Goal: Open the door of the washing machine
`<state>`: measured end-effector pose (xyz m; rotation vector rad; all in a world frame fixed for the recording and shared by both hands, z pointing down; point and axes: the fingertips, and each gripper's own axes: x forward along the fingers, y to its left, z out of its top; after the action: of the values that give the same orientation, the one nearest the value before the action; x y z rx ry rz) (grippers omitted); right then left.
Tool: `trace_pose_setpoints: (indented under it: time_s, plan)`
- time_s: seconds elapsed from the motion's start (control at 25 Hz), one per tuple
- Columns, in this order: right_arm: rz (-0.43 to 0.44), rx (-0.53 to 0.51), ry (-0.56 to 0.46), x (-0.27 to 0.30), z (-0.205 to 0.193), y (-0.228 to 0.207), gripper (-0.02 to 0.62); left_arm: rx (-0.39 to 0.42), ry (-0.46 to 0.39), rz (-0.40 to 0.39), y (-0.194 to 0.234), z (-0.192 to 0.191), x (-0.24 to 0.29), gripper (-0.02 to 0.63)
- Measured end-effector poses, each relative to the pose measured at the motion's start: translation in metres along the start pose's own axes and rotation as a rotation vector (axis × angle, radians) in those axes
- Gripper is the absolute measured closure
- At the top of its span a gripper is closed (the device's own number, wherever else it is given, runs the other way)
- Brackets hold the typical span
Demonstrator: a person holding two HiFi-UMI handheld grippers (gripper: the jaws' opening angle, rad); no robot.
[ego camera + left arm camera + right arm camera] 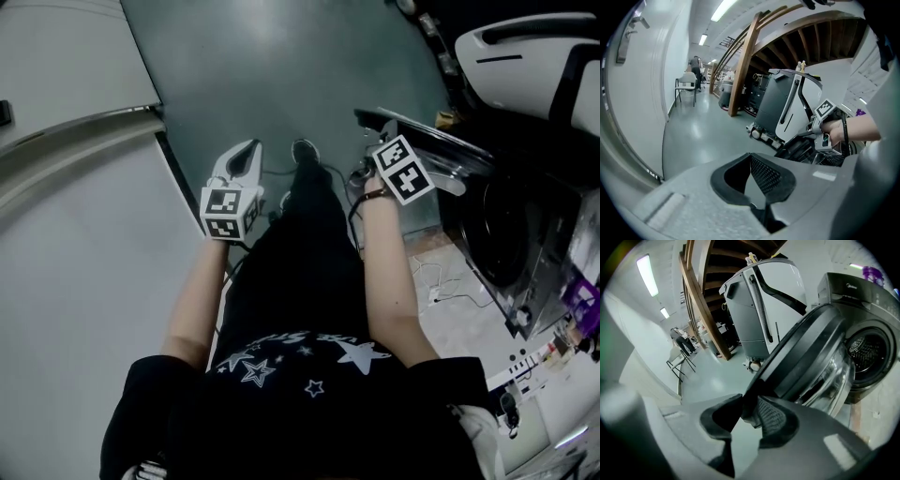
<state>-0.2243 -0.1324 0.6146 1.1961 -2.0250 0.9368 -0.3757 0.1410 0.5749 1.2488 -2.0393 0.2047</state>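
A dark front-loading washing machine [511, 234] stands at the right, its drum opening [872, 348] uncovered. Its round glass door [811, 357] is swung out to the left; in the head view the door [441, 145] reaches toward my right hand. My right gripper [747, 411] has the door's dark rim between its pads and is shut on it; in the head view this gripper [367, 155] sits at the door's free edge. My left gripper [246, 150] hangs over the floor, away from the machine. In its own view the left gripper [750, 161] is shut with nothing in it.
A big white and black machine [759, 301] stands beyond the door, also visible in the head view [525, 56]. A pale curved wall [75, 234] runs along the left. Cables [441, 286] lie on the floor by the washer. A slanted wooden beam [743, 65] and a chair [686, 84] stand further off.
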Motion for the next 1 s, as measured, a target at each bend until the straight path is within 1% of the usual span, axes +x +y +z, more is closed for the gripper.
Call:
trace_pose_setpoints:
  time_s: [0.2,0.48,0.76,1.0]
  plan:
    - [-0.011,-0.049,-0.017,0.022,0.023,0.017,0.501,-0.021,0.010,0.023,0.004,0.014,0.017,0.594]
    - [-0.022,-0.045,-0.023,0.049,0.053,0.029,0.535,-0.046,0.023,0.022,0.008,0.031,0.041,0.594]
    - [0.010,-0.052,-0.069,0.066,0.079,0.040,0.535,-0.024,-0.007,0.033,0.023,0.048,0.054,0.594]
    - [0.050,-0.110,-0.085,0.055,0.079,0.054,0.535,-0.016,-0.029,0.045,0.029,0.055,0.045,0.594]
